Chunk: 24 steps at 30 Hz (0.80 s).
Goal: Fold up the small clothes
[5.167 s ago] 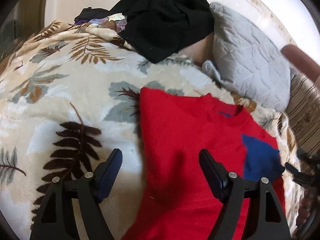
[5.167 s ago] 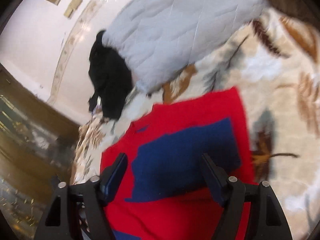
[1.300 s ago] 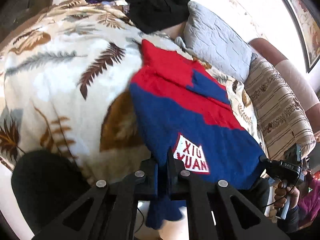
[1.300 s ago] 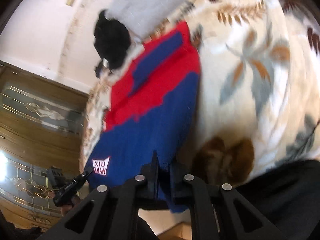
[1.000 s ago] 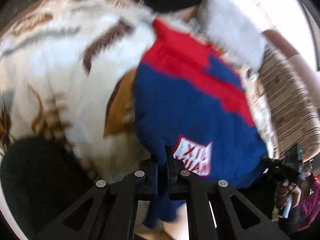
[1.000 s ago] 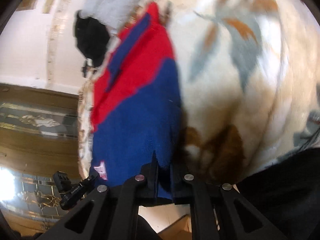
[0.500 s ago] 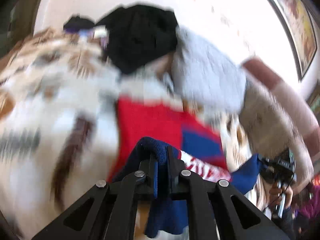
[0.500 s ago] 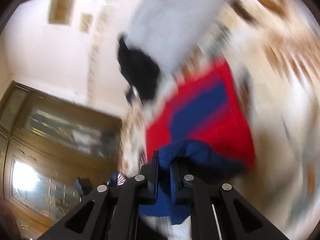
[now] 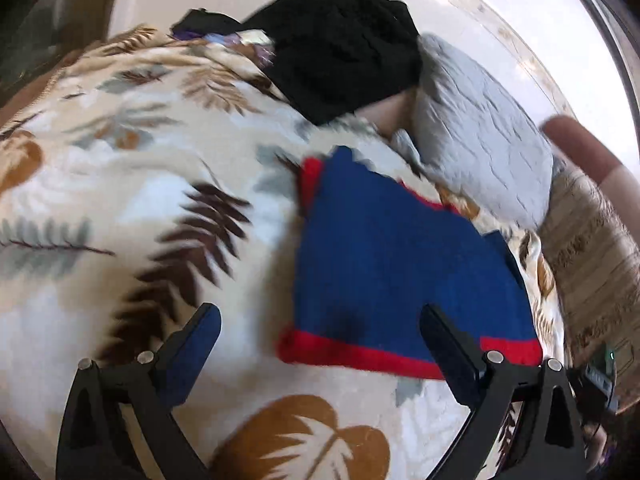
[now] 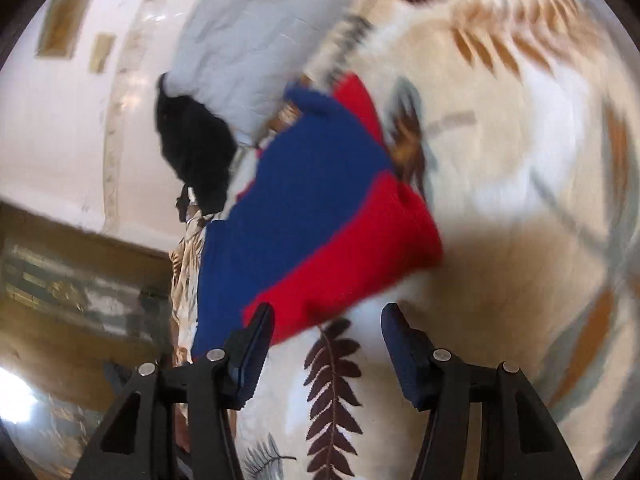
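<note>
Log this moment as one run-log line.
stage: fold laid | left gripper: open, empty | right gripper: open, empty | sweater: folded, flat on leaf-print blanket | grey pillow: beyond sweater

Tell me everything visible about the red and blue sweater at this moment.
The sweater is a knitted-looking garment, mostly blue on top with red along its near edge and far corner. It lies folded over on itself, roughly rectangular, flat on the leaf-print blanket, near a grey quilted pillow. The left gripper and right gripper are open, neither gripping it.
</note>
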Available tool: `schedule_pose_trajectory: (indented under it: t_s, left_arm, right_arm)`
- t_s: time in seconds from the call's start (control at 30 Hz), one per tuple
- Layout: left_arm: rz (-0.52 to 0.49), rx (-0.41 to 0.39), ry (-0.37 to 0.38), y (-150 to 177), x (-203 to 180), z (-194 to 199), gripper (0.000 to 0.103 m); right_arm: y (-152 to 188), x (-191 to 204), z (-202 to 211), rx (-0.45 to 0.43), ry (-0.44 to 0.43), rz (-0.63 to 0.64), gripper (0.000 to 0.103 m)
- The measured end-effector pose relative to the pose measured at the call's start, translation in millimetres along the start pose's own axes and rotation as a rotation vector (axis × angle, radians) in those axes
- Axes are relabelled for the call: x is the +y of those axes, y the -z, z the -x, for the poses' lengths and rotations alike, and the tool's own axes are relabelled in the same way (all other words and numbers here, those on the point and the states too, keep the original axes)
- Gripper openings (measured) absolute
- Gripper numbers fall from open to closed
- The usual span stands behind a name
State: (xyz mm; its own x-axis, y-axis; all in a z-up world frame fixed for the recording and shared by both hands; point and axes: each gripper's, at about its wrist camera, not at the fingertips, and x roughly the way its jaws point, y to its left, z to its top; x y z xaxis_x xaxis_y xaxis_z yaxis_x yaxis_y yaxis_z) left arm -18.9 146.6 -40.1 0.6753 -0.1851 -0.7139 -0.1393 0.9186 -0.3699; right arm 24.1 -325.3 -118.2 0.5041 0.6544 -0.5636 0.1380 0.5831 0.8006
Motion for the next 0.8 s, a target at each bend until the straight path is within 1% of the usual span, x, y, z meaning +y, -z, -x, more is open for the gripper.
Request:
schedule_pose_trajectory:
  t_s: [0.03, 0.1, 0.13, 0.17, 0.2, 0.23, 0.27, 0.3, 0.33, 0.37, 0.4, 0.43, 0.5, 0.53, 0.6, 0.63, 0.67, 0.7, 0.73, 0.77, 0.8]
  left_arm:
    - [0.0, 0.007, -0.033, 1, -4, -11, 0.099]
    - [0.016, 0.044, -0.073, 0, -6, -32, 0.099]
    - [0.052, 0.071, -0.1, -2, -5, -44, 0.099]
    - [0.085, 0.067, -0.113, -3, -3, -51, 0.099]
    - [0.094, 0.047, -0.135, -6, -5, -54, 0.088]
    - [0.081, 0.059, -0.158, -10, -8, -59, 0.037]
    - [0.076, 0.101, -0.122, -15, -11, -64, 0.025]
    - [0.091, 0.116, -0.126, -20, -13, -65, 0.017]
    - [0.081, 0.11, -0.136, -28, -20, -57, 0.012]
    - [0.071, 0.096, -0.134, -32, -24, -50, 0.01]
    - [0.061, 0.061, -0.115, -37, -30, -32, 0.006]
    - [0.045, 0.026, -0.101, -41, -36, -14, 0.006]
    - [0.016, -0.014, -0.079, -38, -43, 13, 0.006]
    - [0.009, -0.021, -0.082, -33, -43, 24, 0.006]
    - [0.002, 0.005, -0.096, -10, -36, 31, 0.009]
    - [-0.011, 0.025, -0.108, 1, -31, 25, 0.012]
    - [-0.032, 0.064, -0.105, 15, -25, 13, 0.018]
    - [-0.047, 0.143, -0.117, 29, -16, -6, 0.04]
    - [-0.037, 0.201, -0.13, 39, -6, -21, 0.047]
    - [-0.037, 0.156, -0.098, 41, -1, -17, 0.048]
    - [-0.05, 0.134, -0.104, 38, -2, -9, 0.053]
  right_arm:
    - [-4, -3, -6, -0.015, 0.006, -0.022, 0.059]
    - [-12, -1, -14, -0.076, 0.008, -0.055, 0.059]
    - [-15, 0, -16, -0.108, 0.002, -0.088, 0.059]
    - [-19, 2, -21, -0.125, -0.001, -0.107, 0.059]
    - [-23, 3, -26, -0.146, 0.012, -0.123, 0.058]
    - [-24, 4, -28, -0.147, 0.029, -0.119, 0.028]
    - [-28, 9, -36, -0.117, 0.049, -0.104, 0.013]
    - [-30, 12, -36, -0.113, 0.074, -0.092, 0.014]
    - [-33, 22, -37, -0.118, 0.083, -0.076, 0.014]
    - [-35, 33, -29, -0.131, 0.074, -0.047, 0.013]
    - [-36, 49, -16, -0.15, 0.061, -0.002, 0.012]
    - [-35, 66, -1, -0.166, 0.057, 0.052, 0.011]
    - [-25, 81, 25, -0.172, 0.053, 0.107, 0.01]
    - [-17, 78, 34, -0.167, 0.051, 0.114, 0.01]
    - [5, 59, 47, -0.144, 0.072, 0.108, 0.011]
    - [13, 47, 46, -0.124, 0.082, 0.103, 0.015]
    - [24, 24, 38, -0.087, 0.114, 0.077, 0.016]
    - [32, 6, 34, -0.046, 0.145, 0.041, 0.022]
    - [39, -15, 30, -0.005, 0.161, -0.007, 0.023]
    - [48, -28, 38, -0.02, 0.095, -0.037, 0.022]
    - [52, -28, 46, -0.032, 0.097, -0.021, 0.024]
